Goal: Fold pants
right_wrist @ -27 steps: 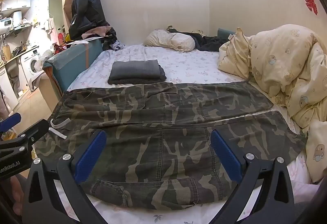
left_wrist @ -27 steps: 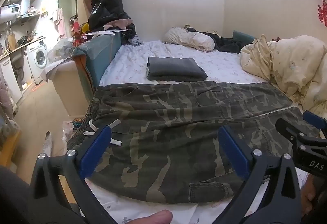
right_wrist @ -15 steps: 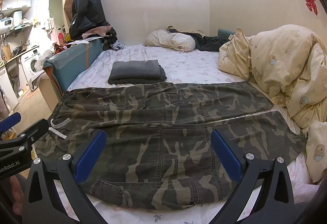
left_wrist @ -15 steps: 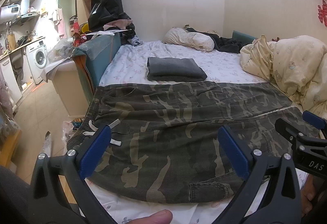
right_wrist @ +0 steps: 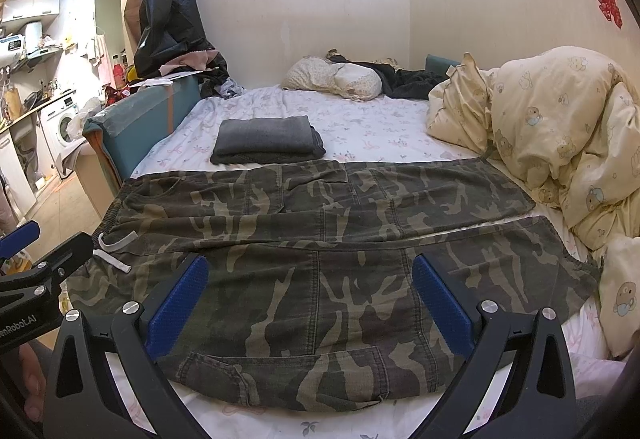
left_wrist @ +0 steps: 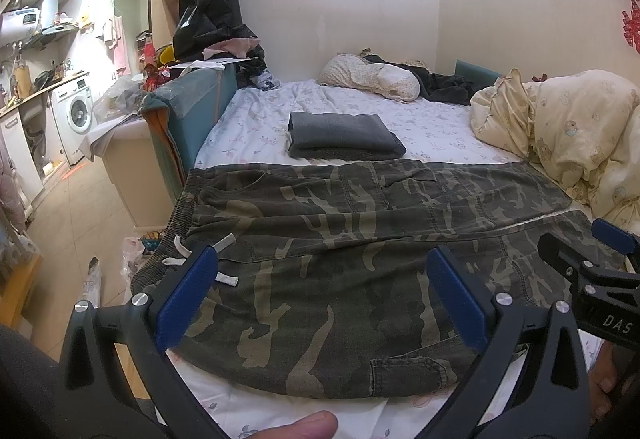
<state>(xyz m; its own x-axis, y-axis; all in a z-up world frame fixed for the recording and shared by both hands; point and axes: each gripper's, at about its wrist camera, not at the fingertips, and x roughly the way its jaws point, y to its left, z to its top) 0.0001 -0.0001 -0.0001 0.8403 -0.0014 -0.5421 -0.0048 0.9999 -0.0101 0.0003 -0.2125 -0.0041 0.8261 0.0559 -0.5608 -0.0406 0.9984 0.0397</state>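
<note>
Camouflage pants (left_wrist: 360, 239) (right_wrist: 320, 239) lie spread flat across the near end of the bed, waistband with white drawstrings at the left, both legs running to the right. My left gripper (left_wrist: 320, 279) hovers open above the waist half, its blue pads wide apart with nothing between them. My right gripper (right_wrist: 308, 283) hangs open over the middle of the near leg, also holding nothing. Each gripper shows at the edge of the other's view.
A folded grey garment (left_wrist: 340, 135) (right_wrist: 268, 139) rests on the white floral sheet (left_wrist: 256, 131) behind the pants. A cream duvet (right_wrist: 560, 135) is heaped at the right, pillows at the far wall. The floor and a teal bed end (left_wrist: 188, 119) lie left.
</note>
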